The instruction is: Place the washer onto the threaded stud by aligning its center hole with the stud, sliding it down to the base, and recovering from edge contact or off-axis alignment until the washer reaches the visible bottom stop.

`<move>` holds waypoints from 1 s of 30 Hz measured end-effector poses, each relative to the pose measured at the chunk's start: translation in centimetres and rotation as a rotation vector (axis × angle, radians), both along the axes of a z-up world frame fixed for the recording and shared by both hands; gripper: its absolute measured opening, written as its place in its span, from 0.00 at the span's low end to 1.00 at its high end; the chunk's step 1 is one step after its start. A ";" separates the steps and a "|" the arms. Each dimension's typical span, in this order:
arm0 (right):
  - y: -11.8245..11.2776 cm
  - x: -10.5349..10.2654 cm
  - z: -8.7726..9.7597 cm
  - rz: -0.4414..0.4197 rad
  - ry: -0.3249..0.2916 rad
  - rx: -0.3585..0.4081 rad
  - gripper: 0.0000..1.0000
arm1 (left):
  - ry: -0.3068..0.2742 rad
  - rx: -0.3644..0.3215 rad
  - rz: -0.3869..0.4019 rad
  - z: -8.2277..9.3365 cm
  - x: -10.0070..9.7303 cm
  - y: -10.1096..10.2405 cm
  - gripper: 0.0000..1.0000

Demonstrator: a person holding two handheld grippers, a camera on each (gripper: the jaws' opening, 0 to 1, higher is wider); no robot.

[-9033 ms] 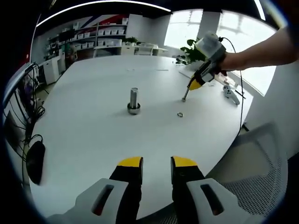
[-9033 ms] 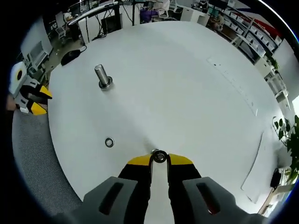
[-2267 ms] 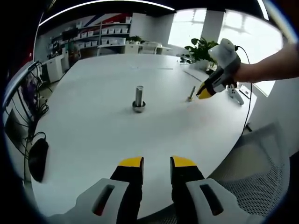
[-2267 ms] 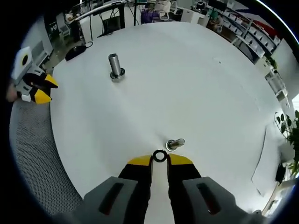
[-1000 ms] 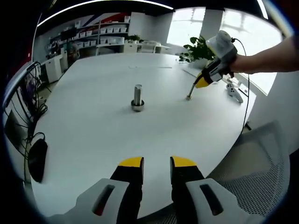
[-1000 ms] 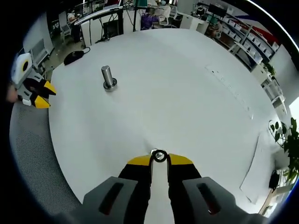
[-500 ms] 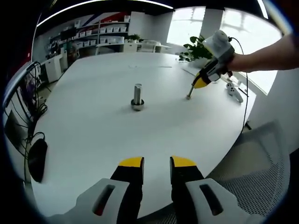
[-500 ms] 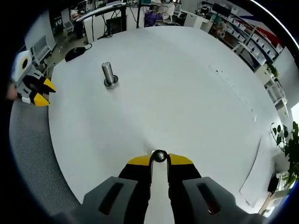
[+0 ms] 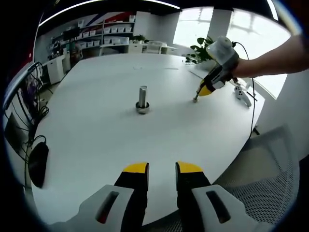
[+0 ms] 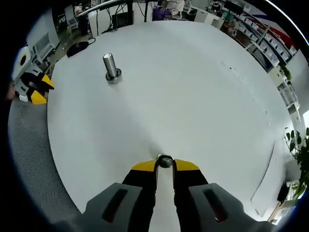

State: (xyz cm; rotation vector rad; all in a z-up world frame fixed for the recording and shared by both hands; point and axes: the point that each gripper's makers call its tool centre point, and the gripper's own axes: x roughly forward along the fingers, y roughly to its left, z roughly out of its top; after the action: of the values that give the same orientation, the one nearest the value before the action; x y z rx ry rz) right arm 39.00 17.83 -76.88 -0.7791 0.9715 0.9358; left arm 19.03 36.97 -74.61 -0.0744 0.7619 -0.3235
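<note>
Between the yellow tips of your right gripper (image 10: 164, 166) sits the washer (image 10: 164, 161), a small metal ring pinched from both sides, with the jaws drawn in tight against its edges. It rests right over the top of a threaded stud whose shaft is mostly hidden beneath it in the right gripper view; whether the ring has slid down the threads or only rests at the tip, I cannot tell. In the left gripper view, that same gripper (image 9: 205, 91) appears far ahead and to the right of your left tool, tilted down, its yellow tip touching the upper end of the thin stud (image 9: 196, 97) that stands on the white table (image 9: 96, 140). Your hand (image 9: 241, 67) is wrapped around its body.

Your left gripper (image 9: 161, 167) hovers over the near edge of the table with its two yellow-tipped jaws parted by a narrow gap and nothing between them. Straight ahead of it, well apart, a second, thicker stud (image 9: 142, 100) stands upright on a round base. From the right tool, that thicker stud (image 10: 111, 66) lies far ahead and to the left, and your left gripper (image 10: 33, 89) shows at the left edge beyond the table rim. A mesh chair (image 9: 270, 188) sits to the right of the left tool, beside the table.
</note>
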 end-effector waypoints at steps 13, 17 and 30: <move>-0.1 0.1 -1.3 -0.035 0.027 -0.007 0.15 | 0.000 -0.007 0.005 0.0 0.0 0.1 0.20; 0.0 0.0 -1.4 -0.052 0.023 -0.005 0.15 | -0.002 -0.008 -0.001 0.0 0.0 -0.1 0.20; -0.5 -0.3 -1.4 -0.091 0.006 0.002 0.19 | -0.008 -0.016 -0.006 0.2 0.0 -0.2 0.20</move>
State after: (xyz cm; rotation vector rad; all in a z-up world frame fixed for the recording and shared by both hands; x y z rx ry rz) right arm 38.68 17.36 -78.33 -0.7241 1.0033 0.8607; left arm 19.04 36.77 -74.45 -0.0865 0.7522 -0.3352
